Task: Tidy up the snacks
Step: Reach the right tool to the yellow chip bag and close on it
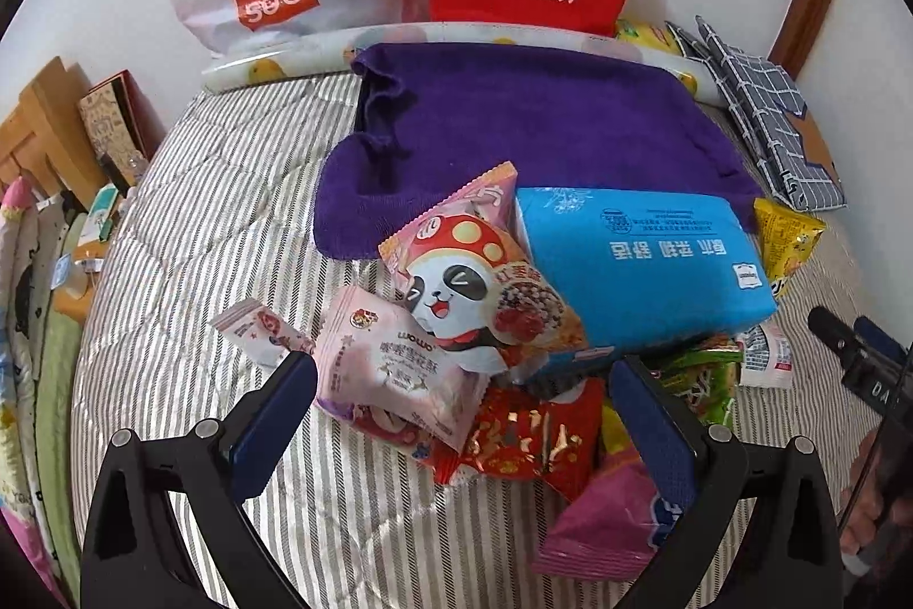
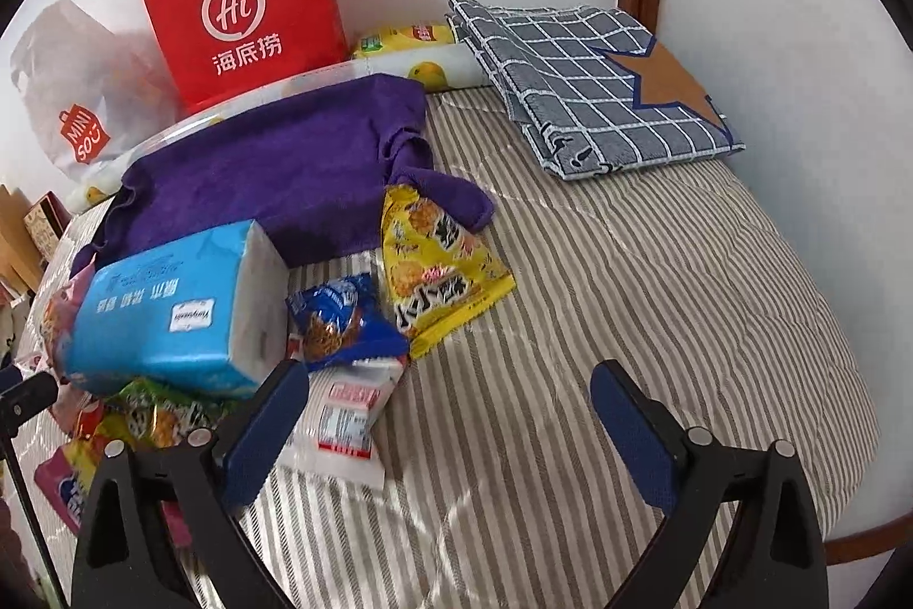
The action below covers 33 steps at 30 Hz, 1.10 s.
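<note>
On the bed (image 2: 599, 278), I am hovering the left gripper (image 1: 462, 415) and right gripper (image 2: 451, 420), both with jaws spread and holding nothing, over the snacks (image 1: 456, 323), which are lying heaped and unsorted beside the tissue pack (image 1: 645, 266).

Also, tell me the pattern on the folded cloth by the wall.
Grey-blue folded cloth with a white grid and a brown star; clearest in the right wrist view.

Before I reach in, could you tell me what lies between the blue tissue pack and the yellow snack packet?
A blue snack packet, seen in the right wrist view.
</note>
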Tool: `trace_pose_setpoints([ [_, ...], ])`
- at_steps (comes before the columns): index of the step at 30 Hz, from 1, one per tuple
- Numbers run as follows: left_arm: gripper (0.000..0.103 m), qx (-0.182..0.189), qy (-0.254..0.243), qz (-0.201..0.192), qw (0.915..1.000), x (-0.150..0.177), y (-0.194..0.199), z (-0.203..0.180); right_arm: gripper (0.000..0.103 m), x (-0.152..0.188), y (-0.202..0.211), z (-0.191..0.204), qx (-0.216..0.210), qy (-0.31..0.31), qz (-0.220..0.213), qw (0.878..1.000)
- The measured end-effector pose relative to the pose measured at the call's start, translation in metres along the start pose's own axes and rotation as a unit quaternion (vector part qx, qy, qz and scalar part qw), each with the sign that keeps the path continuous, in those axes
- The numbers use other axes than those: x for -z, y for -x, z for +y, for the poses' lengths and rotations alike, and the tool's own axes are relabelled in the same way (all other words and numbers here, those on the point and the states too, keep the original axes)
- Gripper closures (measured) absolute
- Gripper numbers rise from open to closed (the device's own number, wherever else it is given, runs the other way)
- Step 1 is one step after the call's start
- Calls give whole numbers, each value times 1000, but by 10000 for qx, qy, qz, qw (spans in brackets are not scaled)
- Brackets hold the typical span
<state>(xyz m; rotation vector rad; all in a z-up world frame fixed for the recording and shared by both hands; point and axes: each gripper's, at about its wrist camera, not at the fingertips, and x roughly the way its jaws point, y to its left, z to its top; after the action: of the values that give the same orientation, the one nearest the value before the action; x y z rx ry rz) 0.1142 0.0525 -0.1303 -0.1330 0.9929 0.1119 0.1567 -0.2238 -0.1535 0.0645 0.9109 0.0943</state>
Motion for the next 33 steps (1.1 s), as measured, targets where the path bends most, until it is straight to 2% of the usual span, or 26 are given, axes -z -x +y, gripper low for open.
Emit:
trace_pose_setpoints([
  [3,3,24,11,4,10000,-2,-5,6,9,-4,-5,-7,-140,-141,-37,9998],
  [5,6,43,22,18,10000,-3,-7,10,18,-7,-8,-11,-241,-246,-27,9994],
  [6,6,52,29,28,10000,-3,-8,11,19,-9,-10,-13,-295,-279,-23,9992],
  [12,8,71,58,-16,10000,-6,-11,19,20,-18,-21,-6,-325,-6,-159,9993],
  [19,15,441,151,63,9989,-6,-13,29,21,-30,-47,0,-265,75,-180,9995],
  [21,22,545,156,163,9983,-3,-17,31,25,-32,-55,0,-288,68,-156,9994],
  [26,25,740,239,164,9968,1,-14,40,45,-34,-72,5,-156,229,-15,9996],
  [29,25,887,226,56,9958,0,-7,42,52,-31,-69,7,-114,325,-167,9993],
  [33,25,915,181,28,9956,-3,-6,41,54,-29,-59,8,-18,451,-336,9984],
])
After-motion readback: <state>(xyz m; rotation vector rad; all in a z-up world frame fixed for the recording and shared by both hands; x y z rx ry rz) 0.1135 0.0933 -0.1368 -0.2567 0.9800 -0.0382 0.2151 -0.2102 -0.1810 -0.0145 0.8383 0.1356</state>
